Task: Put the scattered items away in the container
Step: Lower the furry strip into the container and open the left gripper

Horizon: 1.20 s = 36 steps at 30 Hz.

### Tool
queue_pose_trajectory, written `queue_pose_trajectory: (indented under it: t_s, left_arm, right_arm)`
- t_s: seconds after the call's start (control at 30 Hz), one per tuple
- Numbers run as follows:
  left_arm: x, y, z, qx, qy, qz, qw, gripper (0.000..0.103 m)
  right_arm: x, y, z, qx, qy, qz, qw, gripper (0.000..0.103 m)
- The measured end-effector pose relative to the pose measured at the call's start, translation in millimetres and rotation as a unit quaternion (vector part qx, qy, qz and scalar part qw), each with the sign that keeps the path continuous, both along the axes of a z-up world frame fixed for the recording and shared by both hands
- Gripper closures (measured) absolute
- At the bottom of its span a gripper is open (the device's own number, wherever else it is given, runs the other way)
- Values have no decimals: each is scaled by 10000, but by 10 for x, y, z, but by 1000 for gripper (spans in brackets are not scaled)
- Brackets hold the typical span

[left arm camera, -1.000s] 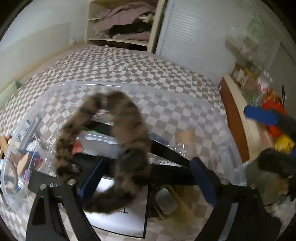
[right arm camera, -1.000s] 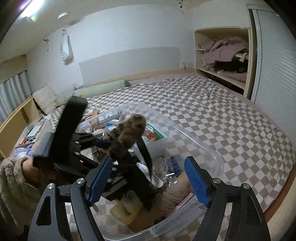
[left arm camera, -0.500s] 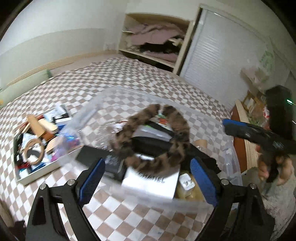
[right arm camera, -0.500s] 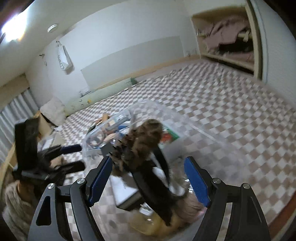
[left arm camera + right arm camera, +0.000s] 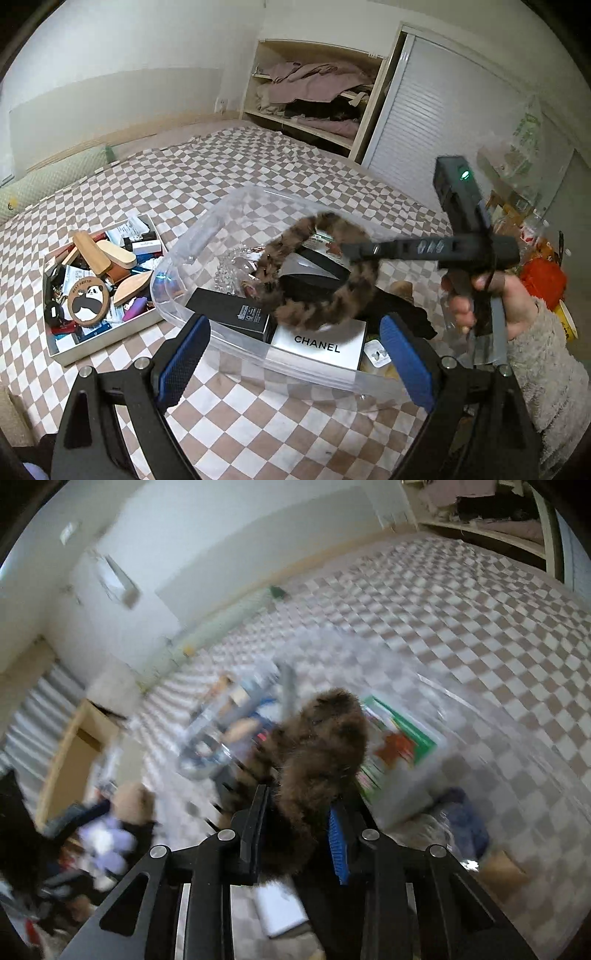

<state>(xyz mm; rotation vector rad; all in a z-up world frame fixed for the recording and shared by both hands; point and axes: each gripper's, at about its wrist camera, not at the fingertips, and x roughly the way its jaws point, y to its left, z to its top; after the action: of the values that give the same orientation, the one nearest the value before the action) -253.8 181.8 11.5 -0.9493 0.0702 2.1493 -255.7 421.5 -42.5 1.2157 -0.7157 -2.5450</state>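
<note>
Right wrist view: the right gripper (image 5: 297, 834) jaws are closing on the furry headband (image 5: 317, 760), which lies between them at frame centre, over the clear bin (image 5: 192, 240). The left gripper (image 5: 295, 354) jaws stand wide, empty. Judged next: settle the headband lower inside the bin, then release.

Motion blur smears the whole right wrist view, so the clear container (image 5: 402, 686) and the things inside it are shapeless, while the furry brown loop (image 5: 317, 753) hides the gap between the closing right tongs (image 5: 297, 834), whose arms the bottom edge cuts off.
</note>
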Motion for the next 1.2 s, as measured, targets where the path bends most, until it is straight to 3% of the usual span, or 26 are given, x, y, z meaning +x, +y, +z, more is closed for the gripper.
queue_pose_trajectory:
  t_s: [0.07,0.1,0.17,0.4,0.57,0.73,0.87,1.03,1.1,1.2]
  left_arm:
    - [-6,-19,8,31,-5,26,10000,9]
    - [-13,-33,10,51,-14,45,10000,9]
    - [-29,-62,14,88,-42,78,9999,9]
    - [-44,-112,25,109,-66,153,9998,9]
    - [-50,-131,65,195,-63,168,9996,9]
    - [-42,-113,56,174,-90,143,9997,9]
    - [-33,-84,27,122,-103,111,9998,9]
    - [-2,-52,21,68,-67,27,10000,9]
    - [-1,-47,21,71,-63,16,10000,9]
    - [-5,-48,19,90,-72,17,9999,9]
  right_arm:
    - [66,103,86,-528,301,-141,9980,75]
    - [97,157,116,-801,430,-186,9957,90]
    - [158,269,173,-1253,636,-316,9896,89]
    - [264,324,345,-1412,976,-411,9843,89]
    - [304,278,505,-1952,1362,-205,9711,89]
    - [412,379,692,-1630,1813,-465,9687,89]
    - [312,479,403,-1378,1418,-760,9773,90]
    - [151,558,-37,-1139,414,-790,9895,89]
    - [130,543,-88,-765,92,-737,9943,89]
    - [93,437,-171,167,-341,-640,9972,89]
